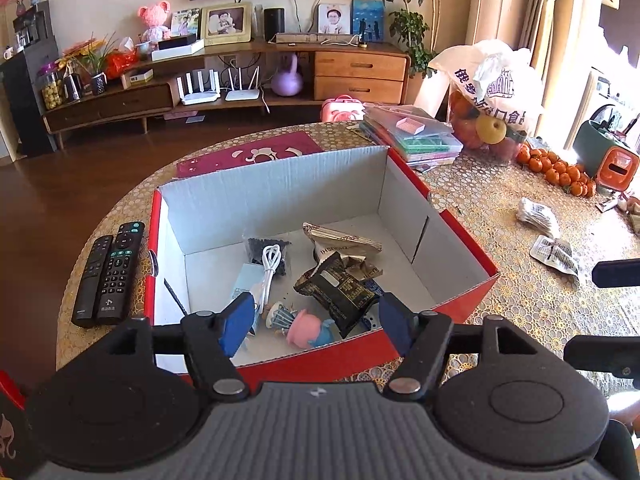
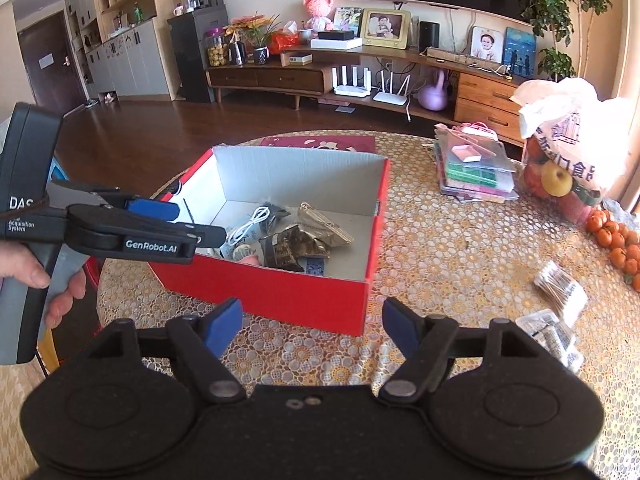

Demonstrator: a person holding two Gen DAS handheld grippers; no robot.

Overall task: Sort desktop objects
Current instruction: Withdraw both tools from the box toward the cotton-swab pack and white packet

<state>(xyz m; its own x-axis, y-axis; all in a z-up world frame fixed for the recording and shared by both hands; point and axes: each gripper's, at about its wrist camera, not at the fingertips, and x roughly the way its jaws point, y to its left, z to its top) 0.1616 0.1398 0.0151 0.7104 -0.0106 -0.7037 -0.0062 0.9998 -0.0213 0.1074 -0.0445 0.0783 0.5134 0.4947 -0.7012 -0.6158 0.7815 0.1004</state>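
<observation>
Left wrist view: lace-patterned tablecloth (image 1: 500,292) covers a round table in a living room with a wooden TV console (image 1: 248,80) behind. Landmark: red cardboard box (image 1: 460,236), open-topped, holding snack packets (image 1: 340,284), a white cable (image 1: 270,268) and a pink figurine (image 1: 306,328). Two remotes (image 1: 110,272) lie just left of the box. Left gripper (image 1: 316,322) hangs over the box's near wall, jaws spread, empty. Right wrist view: right gripper (image 2: 312,326) sits before the box (image 2: 280,292), jaws spread, empty; two white packets (image 2: 560,292) lie right of the box; oranges (image 2: 618,240) beyond.
</observation>
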